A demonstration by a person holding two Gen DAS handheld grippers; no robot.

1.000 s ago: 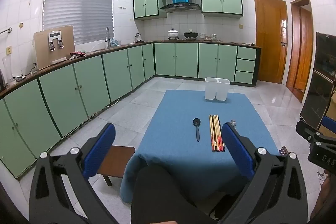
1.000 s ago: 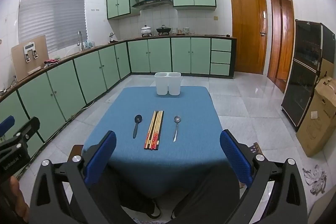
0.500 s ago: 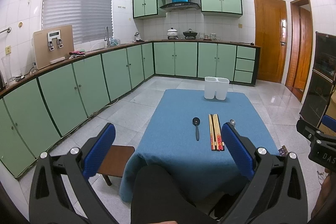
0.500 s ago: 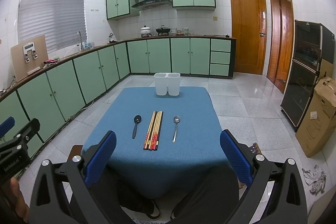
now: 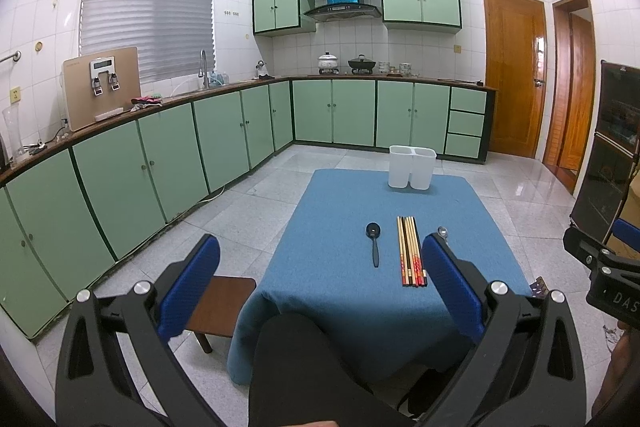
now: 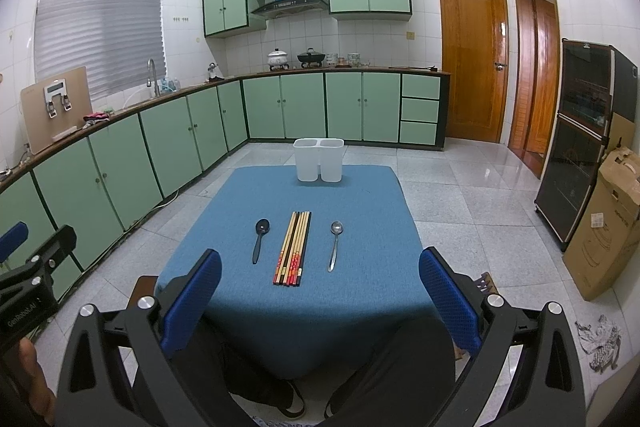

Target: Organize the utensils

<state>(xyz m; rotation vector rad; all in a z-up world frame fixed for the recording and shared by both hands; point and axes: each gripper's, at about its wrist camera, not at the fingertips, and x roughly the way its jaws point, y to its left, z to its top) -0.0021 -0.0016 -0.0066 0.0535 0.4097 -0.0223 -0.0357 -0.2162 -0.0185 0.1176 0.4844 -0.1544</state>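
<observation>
Our left claw (image 5: pixel 320 291) and right claw (image 6: pixel 320 291) gape wide, empty, before the blue-clothed counter (image 6: pixel 352 195) with bundled wooden chopsticks (image 6: pixel 294 249).

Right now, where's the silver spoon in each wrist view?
Left wrist: silver spoon right of centre, only its bowl showing, handle hidden behind the left gripper's right finger.
Right wrist: fully visible, centre, right of the chopsticks.
Shared landmark: white holder at the table's far edge.
</observation>
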